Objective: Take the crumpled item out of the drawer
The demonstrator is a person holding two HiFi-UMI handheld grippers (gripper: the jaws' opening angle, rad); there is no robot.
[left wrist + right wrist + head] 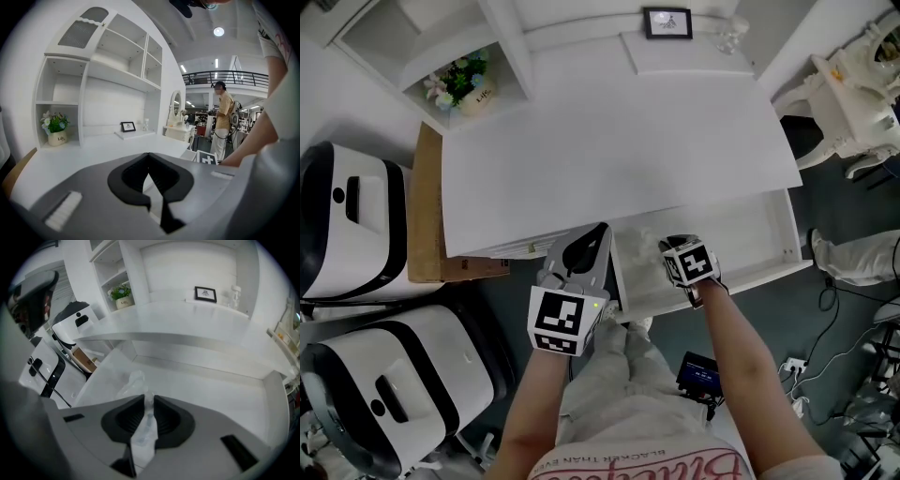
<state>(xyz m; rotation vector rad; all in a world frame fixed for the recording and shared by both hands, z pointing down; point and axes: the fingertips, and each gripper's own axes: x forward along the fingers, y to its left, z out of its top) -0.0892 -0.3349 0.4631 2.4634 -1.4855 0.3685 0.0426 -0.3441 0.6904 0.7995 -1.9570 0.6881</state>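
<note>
Your right hand-held gripper [147, 400] is pinching the crumpled item [142, 439], which looks like a thin, clear, wrinkly bit of film. One tuft pokes out past the jaw tips and the rest trails down between the pads. It sits over the left end of the open drawer [764, 234], low inside it, so the item isn't out yet.

If I were you I'd lift straight up first, then pull back toward yourself so the loose tail clears the drawer's front rim. Stuff like this probably slides easily, so hold a steady squeeze and don't yank. From the right gripper view I can't tell whether any of it is touching the drawer floor.

Your left hand-held gripper [149, 158] has its jaws pressed together on nothing. In the head view it's just left of the drawer at the lower centre, aimed out over the tabletop [619, 159], so it's out of the way.

That tabletop is plain white and bare in the middle. At the top of the head view there's a small picture frame [667, 22], and a flower pot [471, 92] sits in a shelf nook at upper left. Two white-and-black machines [347, 225] stand on the floor at the left edge, and in the left gripper view a person [224, 119] stands far back in the hall.
</note>
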